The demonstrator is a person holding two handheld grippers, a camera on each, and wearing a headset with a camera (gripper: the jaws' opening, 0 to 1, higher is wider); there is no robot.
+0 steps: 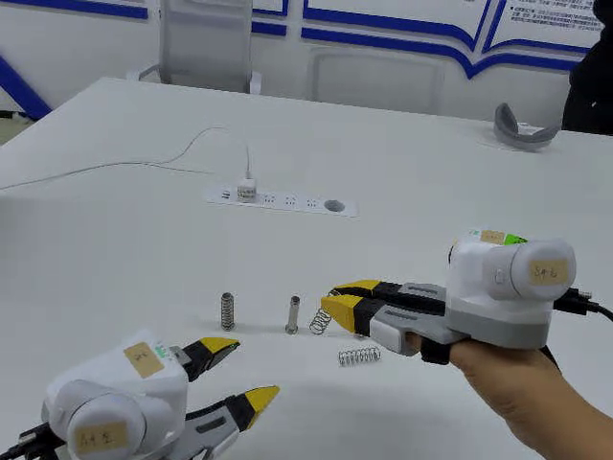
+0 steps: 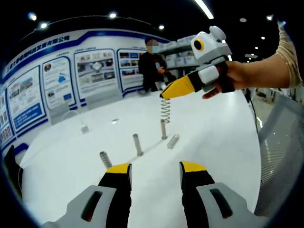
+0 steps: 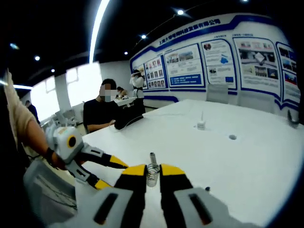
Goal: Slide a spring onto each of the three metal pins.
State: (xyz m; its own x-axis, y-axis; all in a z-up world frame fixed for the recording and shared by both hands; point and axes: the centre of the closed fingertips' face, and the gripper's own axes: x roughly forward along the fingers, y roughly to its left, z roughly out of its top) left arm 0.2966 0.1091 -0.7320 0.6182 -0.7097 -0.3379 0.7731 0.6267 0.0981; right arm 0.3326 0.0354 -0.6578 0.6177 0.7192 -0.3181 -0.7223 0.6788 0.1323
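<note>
Right claw (image 1: 330, 299), mid-frame, pinched a spring (image 1: 320, 321) hanging over one pin (image 2: 163, 129), with a bare pin (image 1: 292, 314) and a spring-clad pin (image 1: 227, 310) to its left, a loose spring (image 1: 359, 356) on the table (image 1: 115, 240) below, and left claw (image 1: 242, 369) gaping lower left.

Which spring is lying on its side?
The loose spring on the table, beneath the right gripper in the head view. The pinned spring and the held spring stand upright.
</note>
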